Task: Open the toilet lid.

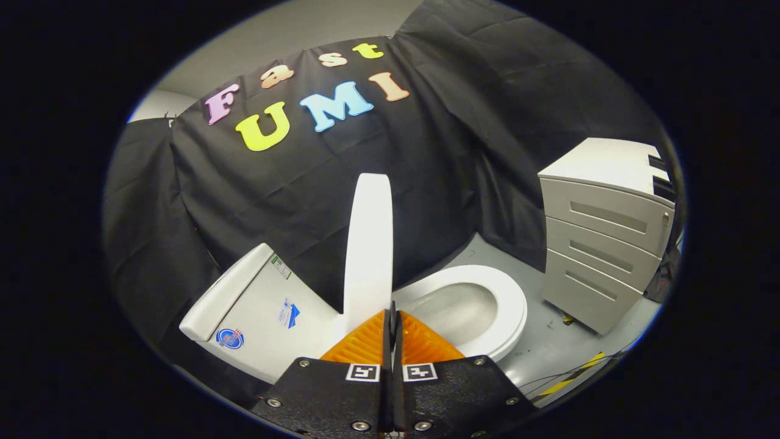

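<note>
- Pressing my gripper fingers together, nothing between them.
- Just ahead, the toilet lid stands upright, edge-on.
- Beside it lies the bare toilet seat, the tank opposite.

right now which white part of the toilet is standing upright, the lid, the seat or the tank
The lid: it stands on edge just ahead of the shut hand-held gripper. The seat lies flat around the bowl; the tank sits behind.

The hand-held gripper has black textured plates; silver screws; two square black-and-white markers; ribbed fingers.
</note>
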A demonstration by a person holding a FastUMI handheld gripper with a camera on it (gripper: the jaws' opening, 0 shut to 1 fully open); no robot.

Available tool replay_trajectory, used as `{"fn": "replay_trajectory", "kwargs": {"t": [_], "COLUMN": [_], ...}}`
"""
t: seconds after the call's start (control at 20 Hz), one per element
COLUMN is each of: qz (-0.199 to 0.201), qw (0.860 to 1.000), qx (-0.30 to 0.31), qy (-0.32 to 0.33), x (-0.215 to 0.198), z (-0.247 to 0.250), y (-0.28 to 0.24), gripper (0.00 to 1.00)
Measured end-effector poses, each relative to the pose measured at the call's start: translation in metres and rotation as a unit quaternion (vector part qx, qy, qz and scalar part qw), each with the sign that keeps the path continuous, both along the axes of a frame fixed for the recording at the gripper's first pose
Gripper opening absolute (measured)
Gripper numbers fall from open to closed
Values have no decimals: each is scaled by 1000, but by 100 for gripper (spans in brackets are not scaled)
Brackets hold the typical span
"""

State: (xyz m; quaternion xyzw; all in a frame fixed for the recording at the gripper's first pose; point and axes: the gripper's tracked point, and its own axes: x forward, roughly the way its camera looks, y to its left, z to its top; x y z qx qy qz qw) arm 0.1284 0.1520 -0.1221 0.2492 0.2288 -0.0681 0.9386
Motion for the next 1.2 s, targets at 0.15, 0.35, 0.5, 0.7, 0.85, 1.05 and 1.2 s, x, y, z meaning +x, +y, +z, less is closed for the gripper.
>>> {"fn": "replay_trajectory", "kwargs": {"t": [0.15, 0.35, 0.5, 0.7, 0.85, 1.05, 1.2], "qz": [14, 38, 58, 72, 88, 108, 121], "qw": [1000, 998, 996, 993, 990, 983, 979], "qx": [-14, -41, -65, -87, -109, -147, -162], "qy": [-4, -15, -21, -23, -30, -35, -38], "x": [2, 3, 2, 3, 3, 1, -1], "z": [7, 21, 30, 37, 44, 50, 51], "y": [9, 29, 44, 58, 73, 89, 103], "gripper": [0, 0, 0, 0, 0, 0, 0]}}
